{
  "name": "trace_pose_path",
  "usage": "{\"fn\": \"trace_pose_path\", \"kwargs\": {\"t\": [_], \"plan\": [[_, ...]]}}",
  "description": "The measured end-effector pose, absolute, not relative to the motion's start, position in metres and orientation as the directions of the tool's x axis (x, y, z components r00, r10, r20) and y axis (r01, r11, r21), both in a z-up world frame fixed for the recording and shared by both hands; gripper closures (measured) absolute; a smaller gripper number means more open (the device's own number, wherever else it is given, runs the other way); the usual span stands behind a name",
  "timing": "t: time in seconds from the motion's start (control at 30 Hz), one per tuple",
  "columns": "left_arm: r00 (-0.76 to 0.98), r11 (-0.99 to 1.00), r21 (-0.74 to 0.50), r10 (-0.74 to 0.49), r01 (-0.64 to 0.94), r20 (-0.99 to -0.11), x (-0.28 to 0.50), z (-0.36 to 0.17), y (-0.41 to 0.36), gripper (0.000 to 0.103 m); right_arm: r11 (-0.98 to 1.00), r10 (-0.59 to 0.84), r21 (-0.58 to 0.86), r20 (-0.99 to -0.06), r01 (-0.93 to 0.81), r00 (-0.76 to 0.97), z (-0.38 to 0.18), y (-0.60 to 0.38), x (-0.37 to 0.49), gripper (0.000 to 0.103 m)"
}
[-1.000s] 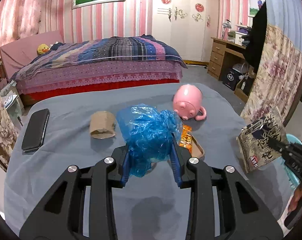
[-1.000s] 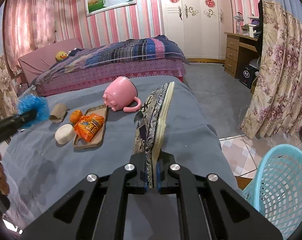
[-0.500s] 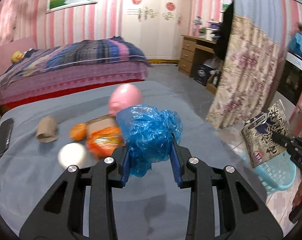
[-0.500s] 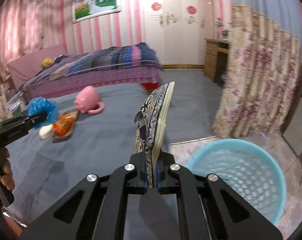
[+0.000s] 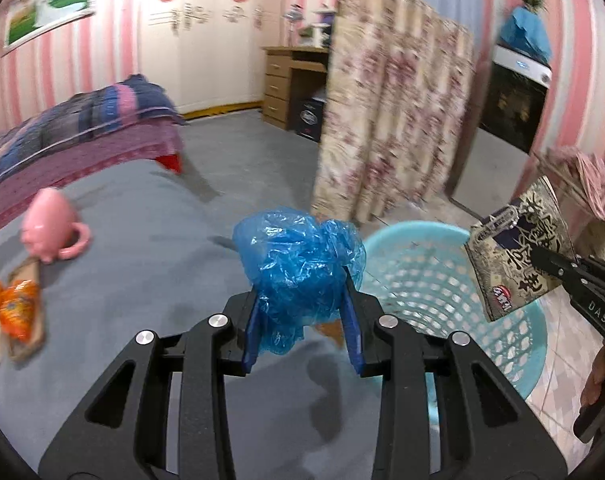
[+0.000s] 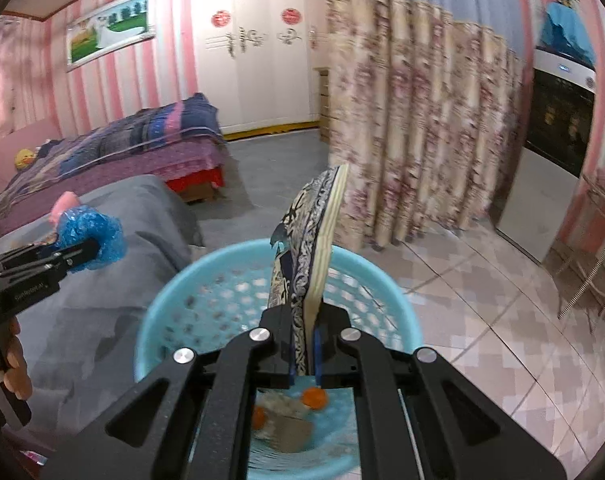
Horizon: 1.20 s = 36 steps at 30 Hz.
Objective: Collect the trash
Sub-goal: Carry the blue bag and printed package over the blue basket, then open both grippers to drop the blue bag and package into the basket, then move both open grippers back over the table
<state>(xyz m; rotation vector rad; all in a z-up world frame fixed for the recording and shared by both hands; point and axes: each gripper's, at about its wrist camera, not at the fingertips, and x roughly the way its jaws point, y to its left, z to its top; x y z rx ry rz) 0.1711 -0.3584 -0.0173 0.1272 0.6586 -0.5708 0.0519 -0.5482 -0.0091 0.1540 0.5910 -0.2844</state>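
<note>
Both tongs have swung from the counter (image 5: 142, 248) toward the blue basket (image 6: 386, 276), the left tongs (image 5: 302, 320) clenched on a blue plastic bag (image 5: 298, 264), the right tongs (image 6: 304, 344) on a patterned packet (image 6: 310, 236).

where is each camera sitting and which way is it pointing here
Left wrist: on the left gripper, looking along its fingers past the crumpled blue plastic bag to the light blue perforated plastic basket; the right gripper shows at the right.
Right wrist: on the right gripper, looking down into the basket past the flat patterned packet; the left gripper shows at the left.
Shared: basket, bag, packet.
</note>
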Motion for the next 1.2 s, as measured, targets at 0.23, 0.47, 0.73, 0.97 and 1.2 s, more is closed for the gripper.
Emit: {"fn": "trace_pose_path", "kwargs": {"t": [0.23,0.47,0.73,0.97,1.2], "plan": [[0.588,0.783,-0.037,-0.497,0.621,-0.638,0.163,-0.036,-0.416,0.070,0.929,-0.248,0.087,-0.574,0.359,0.781,-0.025,-0.571,0.043,0.097],[0.599,0.778,-0.014,-0.495,0.628,-0.629,0.160,-0.036,-0.427,0.024,0.921,-0.259,0.091,-0.586,0.380,0.768,-0.033,-0.578,0.038,0.097],[0.639,0.824,-0.027,-0.459,0.565,-0.618,0.172,-0.025,-0.395,0.012,0.918,-0.261,0.092,-0.593,0.386,0.762,-0.037,-0.572,0.043,0.096],[0.680,0.865,-0.044,-0.425,0.501,-0.598,0.178,-0.015,-0.355,0.010,0.906,-0.288,0.082,-0.599,0.415,0.747,-0.045,-0.558,0.060,0.048],[0.728,0.899,-0.038,-0.378,0.436,-0.573,0.177,-0.001,-0.307,0.007,0.887,-0.353,0.031,-0.598,0.461,0.719,-0.045,-0.545,0.067,0.012]]}}
